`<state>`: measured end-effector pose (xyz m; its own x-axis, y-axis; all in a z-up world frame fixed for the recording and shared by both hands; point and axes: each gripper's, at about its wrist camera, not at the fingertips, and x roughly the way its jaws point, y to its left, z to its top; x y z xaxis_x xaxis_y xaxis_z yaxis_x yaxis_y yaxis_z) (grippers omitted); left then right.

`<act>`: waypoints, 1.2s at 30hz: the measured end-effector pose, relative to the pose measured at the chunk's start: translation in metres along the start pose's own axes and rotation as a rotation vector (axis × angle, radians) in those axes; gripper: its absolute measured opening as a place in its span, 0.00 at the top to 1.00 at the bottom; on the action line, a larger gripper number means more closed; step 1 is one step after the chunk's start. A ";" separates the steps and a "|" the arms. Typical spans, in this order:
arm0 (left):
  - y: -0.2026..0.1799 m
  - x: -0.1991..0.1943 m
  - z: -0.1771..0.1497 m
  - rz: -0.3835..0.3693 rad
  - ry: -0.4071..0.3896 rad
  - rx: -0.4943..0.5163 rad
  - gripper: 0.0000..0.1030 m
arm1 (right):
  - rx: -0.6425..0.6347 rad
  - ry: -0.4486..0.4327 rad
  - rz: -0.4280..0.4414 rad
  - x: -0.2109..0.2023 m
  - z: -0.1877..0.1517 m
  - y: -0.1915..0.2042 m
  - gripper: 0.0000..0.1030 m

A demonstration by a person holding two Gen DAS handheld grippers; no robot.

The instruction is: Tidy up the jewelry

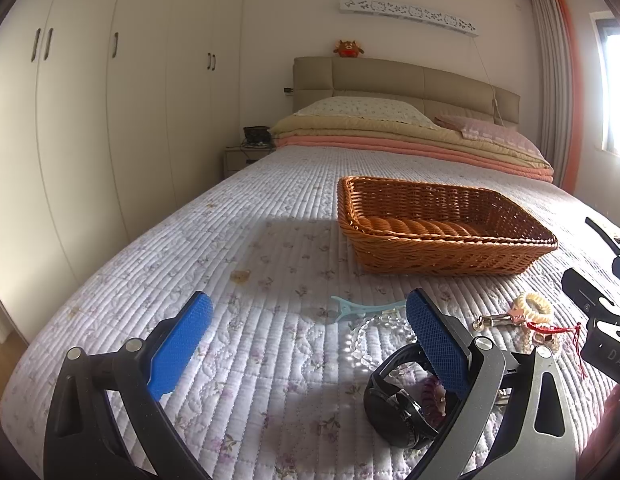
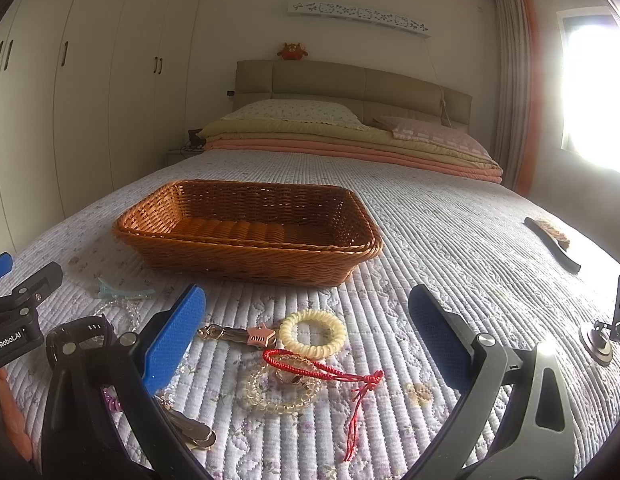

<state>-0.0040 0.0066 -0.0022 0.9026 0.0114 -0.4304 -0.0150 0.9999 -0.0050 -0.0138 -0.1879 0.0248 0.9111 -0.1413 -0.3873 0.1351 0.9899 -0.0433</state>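
A brown wicker basket (image 1: pixel 442 232) (image 2: pixel 249 228) sits empty on the quilted bed. In front of it lie a light-blue hair clip (image 1: pixel 362 308) (image 2: pixel 121 291), a clear bead bracelet (image 1: pixel 370 336), a black watch (image 1: pixel 398 400), a cream coil hair tie (image 2: pixel 312 332) (image 1: pixel 534 308), a pink star keychain (image 2: pixel 245 334), a red cord bracelet (image 2: pixel 322 368) and a pale bead bracelet (image 2: pixel 277 396). My left gripper (image 1: pixel 310 336) is open, its right finger over the watch. My right gripper (image 2: pixel 310 336) is open above the hair tie and red cord.
A black-handled brush (image 2: pixel 554 246) lies on the bed at the right. Folded blankets (image 1: pixel 410 140) and pillows lie by the headboard. White wardrobes (image 1: pixel 109 100) stand left. A window (image 2: pixel 590 92) glares at right.
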 end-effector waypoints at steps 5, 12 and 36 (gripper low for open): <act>-0.001 0.000 0.000 -0.002 0.001 -0.002 0.08 | 0.001 0.003 0.002 0.000 0.000 0.000 0.06; -0.001 0.000 0.000 -0.003 0.001 -0.004 0.08 | -0.002 0.004 0.004 0.000 -0.001 0.000 0.06; 0.022 0.008 -0.006 -0.116 0.038 -0.126 0.13 | 0.086 0.129 0.095 0.031 -0.005 -0.020 0.46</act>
<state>0.0003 0.0285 -0.0114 0.8843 -0.1070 -0.4545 0.0324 0.9851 -0.1688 0.0094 -0.2121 0.0091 0.8647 -0.0393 -0.5008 0.0889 0.9932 0.0756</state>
